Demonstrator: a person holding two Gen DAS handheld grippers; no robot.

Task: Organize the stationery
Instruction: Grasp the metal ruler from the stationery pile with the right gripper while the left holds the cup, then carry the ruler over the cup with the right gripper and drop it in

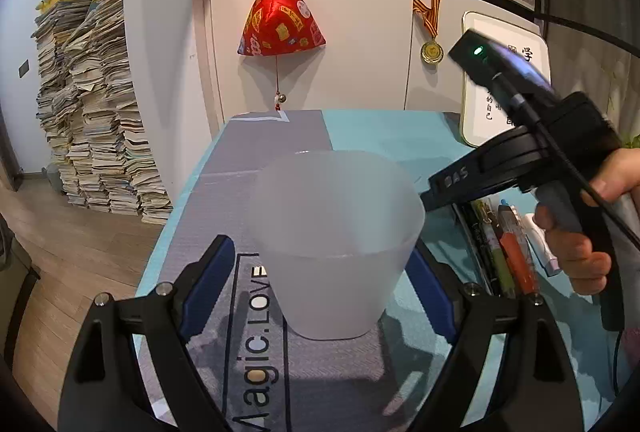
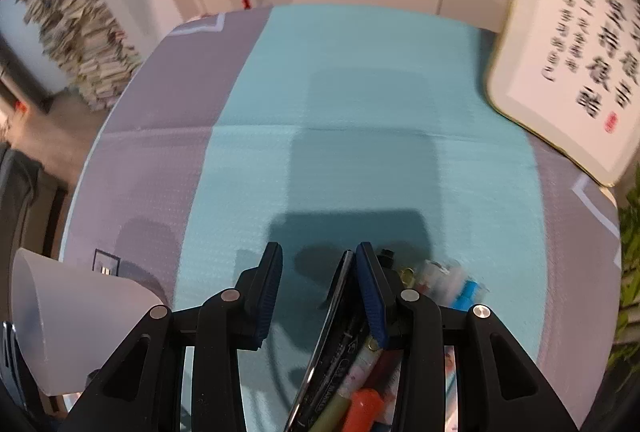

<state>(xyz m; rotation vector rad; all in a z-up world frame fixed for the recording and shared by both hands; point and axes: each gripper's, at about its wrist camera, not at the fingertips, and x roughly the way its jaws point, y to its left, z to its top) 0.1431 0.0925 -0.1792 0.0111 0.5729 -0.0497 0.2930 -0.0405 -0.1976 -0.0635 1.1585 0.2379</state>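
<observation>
Two grippers worked the mat (image 2: 360, 79) — the left gripper (image 1: 320, 272) spread, its pads clear of the upright cup (image 1: 336, 240); the right gripper (image 2: 318, 272) spread over the pens (image 2: 352, 384) beside it.

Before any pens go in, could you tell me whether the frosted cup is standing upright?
Upright: the frosted cup stands on its narrow base on the mat, wide mouth upward.

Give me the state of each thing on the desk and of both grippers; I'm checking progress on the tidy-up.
Cup: upright on the mat, empty, between open pads.
Left gripper: open around the cup, not pressing it.
Right gripper: open, tilted down over the pens.
Pens: lying loose in a row on the mat, none in the cup.
</observation>
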